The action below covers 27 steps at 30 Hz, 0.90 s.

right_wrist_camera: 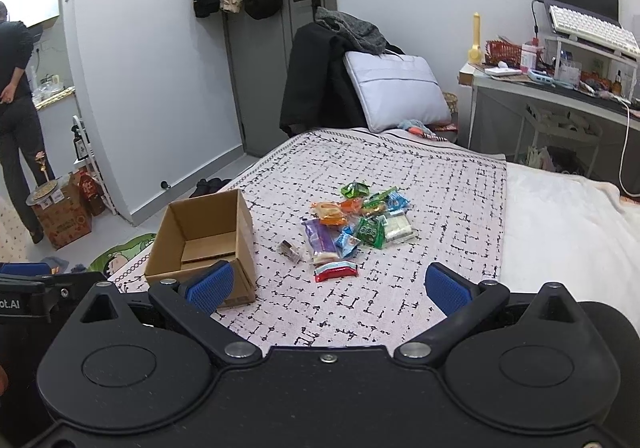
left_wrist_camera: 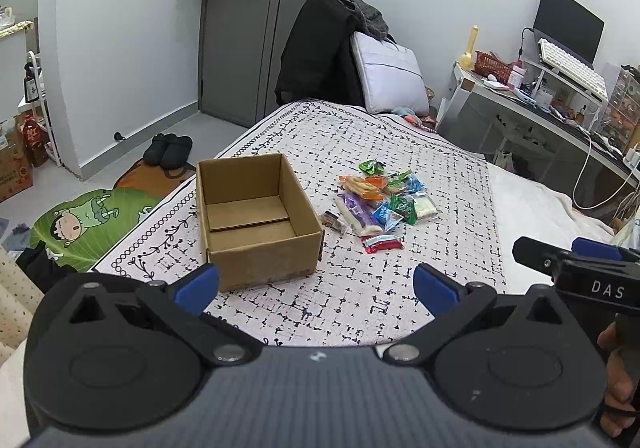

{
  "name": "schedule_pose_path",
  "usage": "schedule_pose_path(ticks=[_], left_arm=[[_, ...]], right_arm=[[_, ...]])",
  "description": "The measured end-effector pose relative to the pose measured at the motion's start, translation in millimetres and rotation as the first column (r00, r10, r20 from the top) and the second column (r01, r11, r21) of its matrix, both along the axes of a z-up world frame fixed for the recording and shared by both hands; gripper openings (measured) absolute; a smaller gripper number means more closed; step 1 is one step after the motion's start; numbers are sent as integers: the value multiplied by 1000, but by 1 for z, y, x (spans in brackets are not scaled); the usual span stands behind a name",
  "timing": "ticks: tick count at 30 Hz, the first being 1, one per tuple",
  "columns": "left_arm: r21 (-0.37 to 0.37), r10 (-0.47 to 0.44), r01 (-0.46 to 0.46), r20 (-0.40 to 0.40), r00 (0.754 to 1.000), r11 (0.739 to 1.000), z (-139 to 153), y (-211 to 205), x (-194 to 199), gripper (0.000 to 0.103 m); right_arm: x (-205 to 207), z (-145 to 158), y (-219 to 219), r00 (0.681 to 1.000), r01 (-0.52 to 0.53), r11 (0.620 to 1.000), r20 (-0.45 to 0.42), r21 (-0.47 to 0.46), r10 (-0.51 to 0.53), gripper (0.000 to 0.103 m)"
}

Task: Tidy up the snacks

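- Box (left_wrist_camera: 256, 215) sits at left on the patterned blanket (left_wrist_camera: 400, 288), open top up, flaps out of the way; nothing visible inside but the loose cardboard liner on its floor. Judged: it is the receptacle, put close beside the snacks so each carry is short.
- Left gripper (left_wrist_camera: 316, 288) hangs above the blanket's near edge, jaws spread wide, nothing between the blue pads (left_wrist_camera: 198, 288). It points at the gap between the box and the snacks, with the box's near corner just beyond its left pad. Judged: held back and open, ready either to steady the box or to take a packet.
- Snacks (left_wrist_camera: 380, 199) lie in one loose heap on the blanket, just right of the box and apart from it. A small dark packet (left_wrist_camera: 334, 221) lies nearest the box; a red packet (left_wrist_camera: 382, 243) lies at the heap's near edge; a purple packet (left_wrist_camera: 356, 213) and some green, orange and blue ones overlap behind. None is in the box, so sorting is judged not yet begun.
- Right gripper (right_wrist_camera: 328, 288) also hangs clear of the blanket, jaws wide and empty. In its own view the red packet (right_wrist_camera: 335, 272) lies straight ahead between the pads, the closest and least overlapped piece; judged the likely first pick.
- Risk, judged: the packets are thin and flat on soft bedding, so the pads may press into the blanket or catch two wrappers where they overlap.
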<state>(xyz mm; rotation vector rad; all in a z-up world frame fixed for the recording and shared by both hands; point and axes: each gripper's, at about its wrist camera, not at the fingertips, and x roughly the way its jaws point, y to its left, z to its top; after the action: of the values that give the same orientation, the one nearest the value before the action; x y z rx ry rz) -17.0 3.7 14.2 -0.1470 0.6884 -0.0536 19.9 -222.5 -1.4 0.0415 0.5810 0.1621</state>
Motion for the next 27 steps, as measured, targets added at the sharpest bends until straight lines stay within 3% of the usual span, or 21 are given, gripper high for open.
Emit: schedule_pose_path(ticks=[27], left_arm=[[-56, -17, 11, -104, 994, 998, -31, -16, 86, 103]], right_arm=[[85, -40, -21, 991, 92, 996, -101, -11, -93, 103]])
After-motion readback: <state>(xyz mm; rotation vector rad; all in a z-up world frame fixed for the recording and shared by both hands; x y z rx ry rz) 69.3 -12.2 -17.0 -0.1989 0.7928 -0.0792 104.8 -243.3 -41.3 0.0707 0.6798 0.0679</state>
